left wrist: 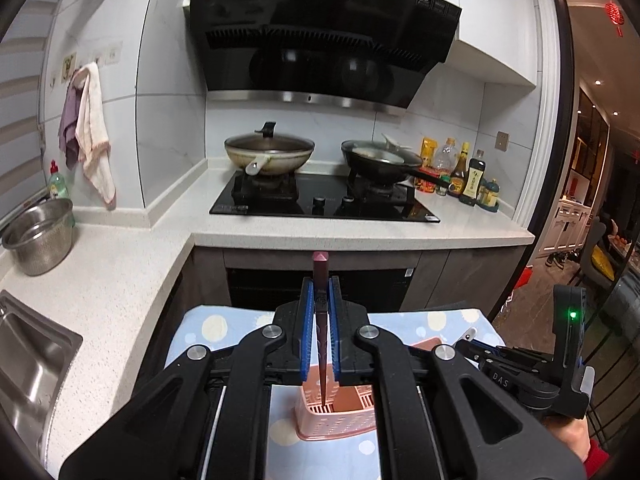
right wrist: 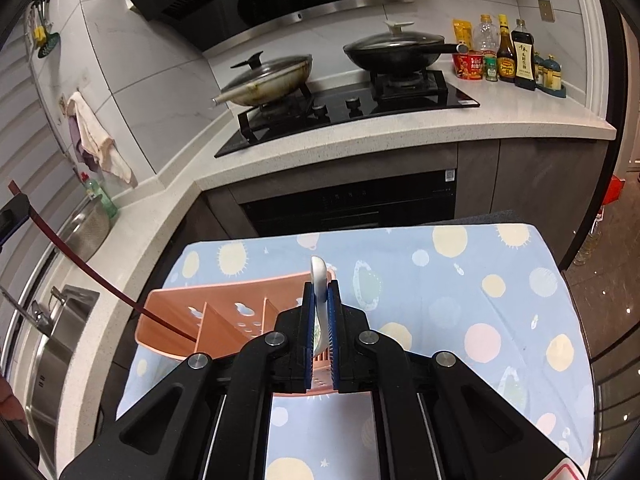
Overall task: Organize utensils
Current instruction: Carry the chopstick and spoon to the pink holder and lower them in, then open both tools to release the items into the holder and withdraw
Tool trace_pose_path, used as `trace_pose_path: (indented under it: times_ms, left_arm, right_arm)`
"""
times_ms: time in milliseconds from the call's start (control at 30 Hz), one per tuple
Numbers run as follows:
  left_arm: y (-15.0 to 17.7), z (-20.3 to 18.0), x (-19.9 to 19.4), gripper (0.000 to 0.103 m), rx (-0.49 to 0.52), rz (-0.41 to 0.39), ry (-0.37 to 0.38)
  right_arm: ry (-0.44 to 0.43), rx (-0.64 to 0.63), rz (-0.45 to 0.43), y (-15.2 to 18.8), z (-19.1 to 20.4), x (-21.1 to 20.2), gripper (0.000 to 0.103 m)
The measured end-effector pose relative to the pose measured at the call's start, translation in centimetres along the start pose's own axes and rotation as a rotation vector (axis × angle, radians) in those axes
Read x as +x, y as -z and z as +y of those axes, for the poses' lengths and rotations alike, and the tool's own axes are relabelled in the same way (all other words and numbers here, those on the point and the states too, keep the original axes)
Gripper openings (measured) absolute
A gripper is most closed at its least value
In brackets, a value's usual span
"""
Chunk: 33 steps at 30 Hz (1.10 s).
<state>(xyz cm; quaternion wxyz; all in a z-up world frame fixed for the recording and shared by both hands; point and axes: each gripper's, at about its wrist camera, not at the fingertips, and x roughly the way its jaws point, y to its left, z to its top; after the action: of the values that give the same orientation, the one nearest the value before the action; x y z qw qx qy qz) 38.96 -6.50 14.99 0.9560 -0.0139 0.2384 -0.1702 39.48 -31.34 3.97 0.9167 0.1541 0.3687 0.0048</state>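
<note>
My left gripper [left wrist: 320, 292] is shut on a dark red chopstick [left wrist: 321, 276]. The chopstick stands steeply, its thin tip down inside the pink slotted utensil holder [left wrist: 340, 420] on the dotted blue cloth [left wrist: 208, 328]. In the right wrist view the chopstick [right wrist: 92, 272] slants from the upper left into the holder's left compartment [right wrist: 208, 320]. My right gripper [right wrist: 321, 292] is shut on a white ceramic spoon [right wrist: 319, 276], held upright over the holder's right end. The right gripper's body also shows in the left wrist view [left wrist: 532, 376].
A white counter [left wrist: 120, 264] wraps the corner with a steel sink [left wrist: 28, 356] and steel colander pot [left wrist: 38, 236] at left. The black hob [left wrist: 320, 200] carries two lidded pans. Sauce bottles [right wrist: 508, 56] stand at the back right. An oven front [right wrist: 352, 204] sits below.
</note>
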Motion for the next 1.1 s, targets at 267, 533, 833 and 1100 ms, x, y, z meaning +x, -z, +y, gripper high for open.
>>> trace_pose_path:
  times_ms: [267,533,833,1100]
  left_arm:
    - [1.9,0.6,0.4,0.039,-0.02,0.033,-0.026]
    - [3.4,1.7,-2.2,0.049,-0.045,0.046,-0.049]
    - [7.3,2.0,-7.1,0.055,-0.052,0.094,-0.066]
    - [14.9,1.7,-11.3,0.059,-0.06,0.192,-0.08]
  right_arm:
    - [0.012,0.009,0.009,1.2,0.2,-0.1,0.014]
    - [0.007,-0.02,-0.016,3.2,0.9,-3.9,0.02]
    - [0.011,-0.05,-0.035,7.7,1.6,-9.9,0.03]
    - [0.047,-0.041,0.002,15.0,1.2,-14.4,0.036]
